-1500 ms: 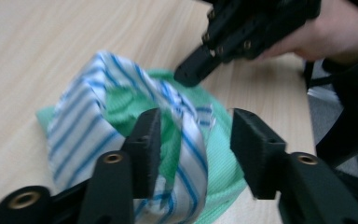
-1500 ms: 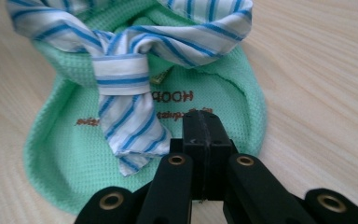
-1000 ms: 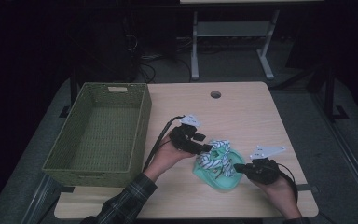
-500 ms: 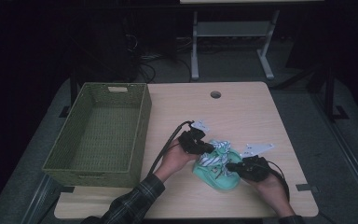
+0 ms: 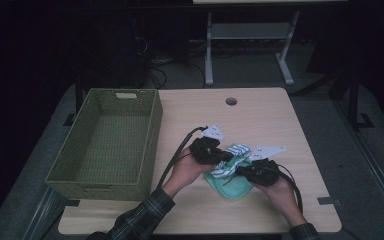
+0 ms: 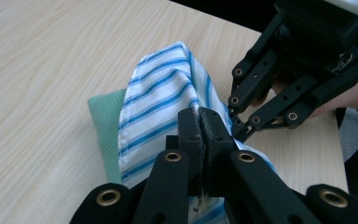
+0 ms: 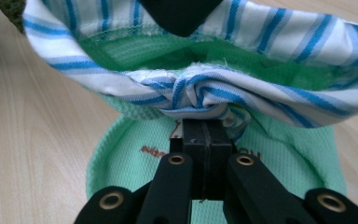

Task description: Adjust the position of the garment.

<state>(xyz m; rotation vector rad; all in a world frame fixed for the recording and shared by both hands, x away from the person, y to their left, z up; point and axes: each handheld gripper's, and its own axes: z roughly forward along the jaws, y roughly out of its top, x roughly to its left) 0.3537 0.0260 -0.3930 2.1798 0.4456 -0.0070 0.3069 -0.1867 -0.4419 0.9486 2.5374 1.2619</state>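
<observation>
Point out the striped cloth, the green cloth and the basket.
striped cloth [image 6: 156,100], left gripper view, middle of the raised fold
green cloth [image 7: 135,172], right gripper view, mesh left of the tongs
basket [image 5: 152,135], high view, right wall

Table [image 5: 260,115]: pale wood-grain laminate, smooth, with a soft sheen. Basket [image 5: 150,130]: olive-green woven fibre, coarse and matt. Striped cloth [image 6: 161,91]: thin white woven fabric with blue stripes, matt, stitched at the hem. Green cloth [image 7: 135,172]: mint knit with a fine pitted mesh texture, matt, carrying small reddish lettering. Left gripper [image 6: 203,123] and right gripper [image 7: 204,135]: black matt plastic linkages, faintly grainy, joined by brass-coloured metal rivets; pads of dull, rubber-like finish. Sleeve [image 5: 142,217]: dark plaid woven cloth.
</observation>
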